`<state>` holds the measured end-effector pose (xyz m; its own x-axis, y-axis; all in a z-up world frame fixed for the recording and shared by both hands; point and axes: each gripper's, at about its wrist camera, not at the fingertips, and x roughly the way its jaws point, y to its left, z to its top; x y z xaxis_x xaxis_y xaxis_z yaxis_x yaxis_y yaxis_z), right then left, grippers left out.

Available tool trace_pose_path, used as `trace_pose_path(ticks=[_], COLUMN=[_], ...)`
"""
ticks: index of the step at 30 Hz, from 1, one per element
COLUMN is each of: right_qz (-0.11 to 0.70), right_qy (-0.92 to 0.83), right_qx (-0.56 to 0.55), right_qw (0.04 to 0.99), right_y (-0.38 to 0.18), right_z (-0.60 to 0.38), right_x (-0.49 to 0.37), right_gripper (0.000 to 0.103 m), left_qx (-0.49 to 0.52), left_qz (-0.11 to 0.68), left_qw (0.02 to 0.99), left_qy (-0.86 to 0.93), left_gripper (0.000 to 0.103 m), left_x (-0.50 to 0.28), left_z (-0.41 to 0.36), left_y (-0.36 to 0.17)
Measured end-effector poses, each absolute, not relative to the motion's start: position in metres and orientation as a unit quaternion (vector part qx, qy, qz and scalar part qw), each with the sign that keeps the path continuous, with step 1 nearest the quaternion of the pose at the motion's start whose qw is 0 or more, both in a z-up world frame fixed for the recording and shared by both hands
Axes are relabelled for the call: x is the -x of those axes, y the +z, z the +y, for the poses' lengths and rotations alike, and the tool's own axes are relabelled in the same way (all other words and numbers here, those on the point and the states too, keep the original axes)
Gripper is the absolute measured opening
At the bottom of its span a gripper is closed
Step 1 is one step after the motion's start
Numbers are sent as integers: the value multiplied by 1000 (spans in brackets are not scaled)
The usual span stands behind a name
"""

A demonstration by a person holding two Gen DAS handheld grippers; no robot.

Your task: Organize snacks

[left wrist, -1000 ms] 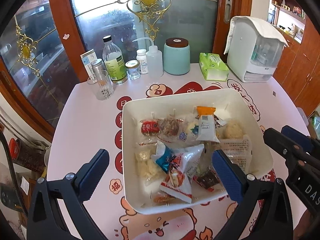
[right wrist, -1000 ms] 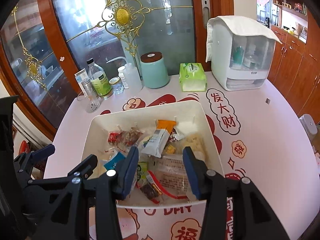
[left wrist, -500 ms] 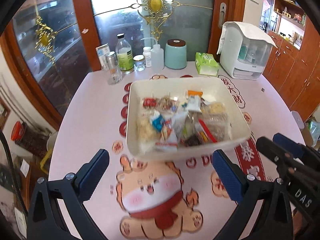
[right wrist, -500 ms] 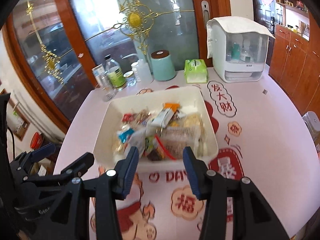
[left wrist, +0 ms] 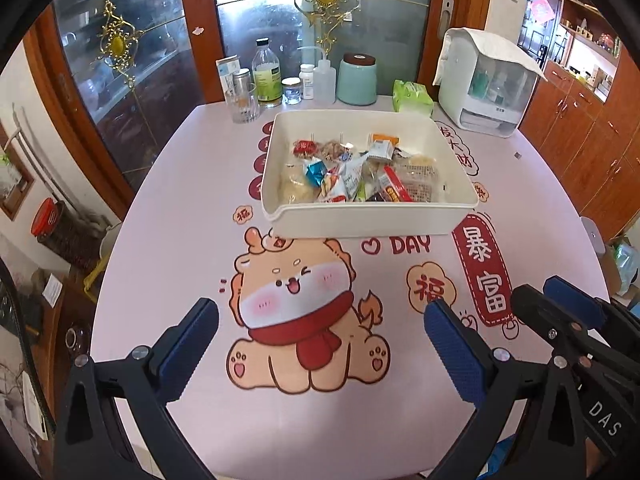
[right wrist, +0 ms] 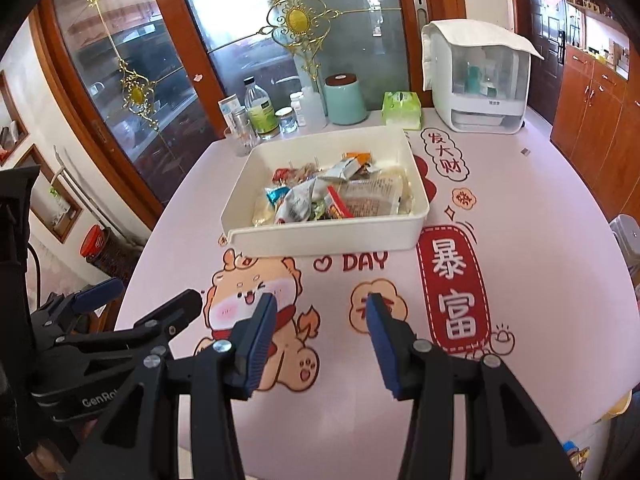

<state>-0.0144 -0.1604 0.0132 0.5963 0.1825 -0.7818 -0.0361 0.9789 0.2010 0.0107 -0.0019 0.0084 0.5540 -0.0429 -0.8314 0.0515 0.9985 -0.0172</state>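
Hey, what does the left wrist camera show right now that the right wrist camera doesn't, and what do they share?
Only the left wrist view shows the whole cartoon dog print on the tablecloth, with the right gripper at its right edge. Only the right wrist view shows the left gripper at its left edge; its own jaws hide part of the dog. Both show the white bin filled with snack packets, the teal canister, the green tissue pack and the white dispenser. Both pairs of jaws stand open and empty.
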Motion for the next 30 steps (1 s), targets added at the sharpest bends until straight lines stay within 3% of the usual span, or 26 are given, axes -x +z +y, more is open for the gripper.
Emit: trace_pose_path(ticks=[30], right_qz=[438], right_qy=[50], right_qx=[-93], right_qw=[893], right_y=[17], right_z=[-166], right_x=[31], right_gripper=[47], left_qx=[-22], left_qz=[468], left_qw=[884], left_qy=[-13], left_gripper=[102], left_x=[-1], left_z=[-8], left_y=[14])
